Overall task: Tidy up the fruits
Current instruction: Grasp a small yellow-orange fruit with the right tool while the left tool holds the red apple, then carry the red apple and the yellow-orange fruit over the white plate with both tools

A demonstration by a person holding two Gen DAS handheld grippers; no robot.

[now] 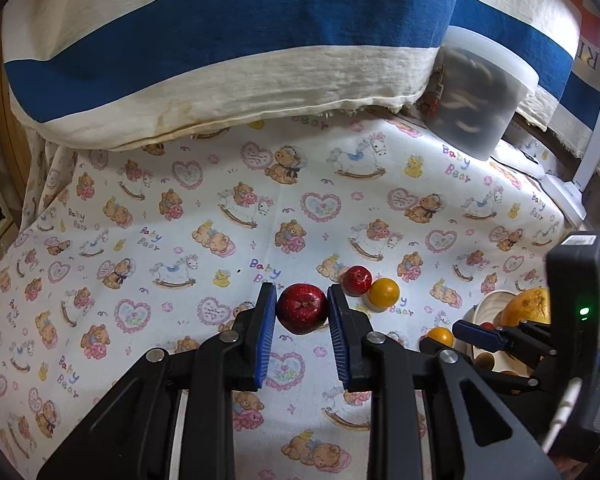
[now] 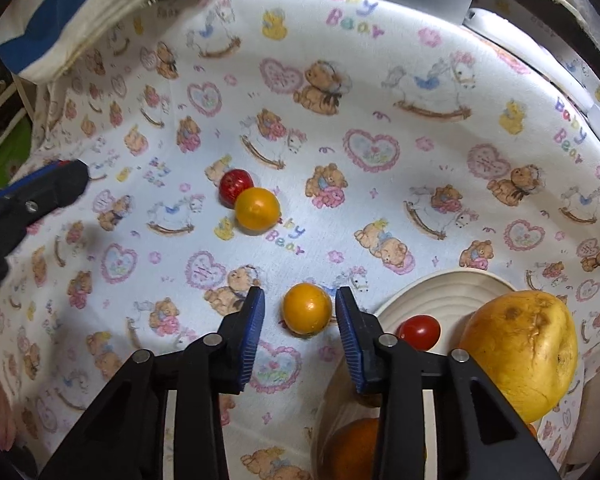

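A: What's in the white bowl [image 2: 440, 288]?
B: A big yellow fruit [image 2: 520, 352], a small red one [image 2: 419, 332].
A: The grippers?
B: Left gripper [image 1: 302, 306] brackets the red apple [image 1: 302, 308], contact unclear; right gripper [image 2: 300, 310] open around an orange fruit [image 2: 307, 309] on the cloth

The cloth [image 1: 204, 208] is white, printed with brown teddy bears, pink hearts, rocking horses, yellow ducks and pastel "Baby Bear" lettering. On it, the apple [image 1: 302, 308] is deep red with pale speckles; to its right a smaller red fruit [image 1: 357, 280] touches a yellow-orange one [image 1: 384, 292]. Another yellow-orange fruit [image 2: 307, 308] lies nearer. The plate [image 2: 440, 292] at near right is cream-white and carries a glossy red tomato [image 2: 420, 331] and a large yellow fruit [image 2: 520, 356] with brown blemishes. At the far side, the bag [image 1: 220, 52] is cream with a broad blue stripe and an orange corner. The finger pads [image 1: 266, 332] are blue on black frames.
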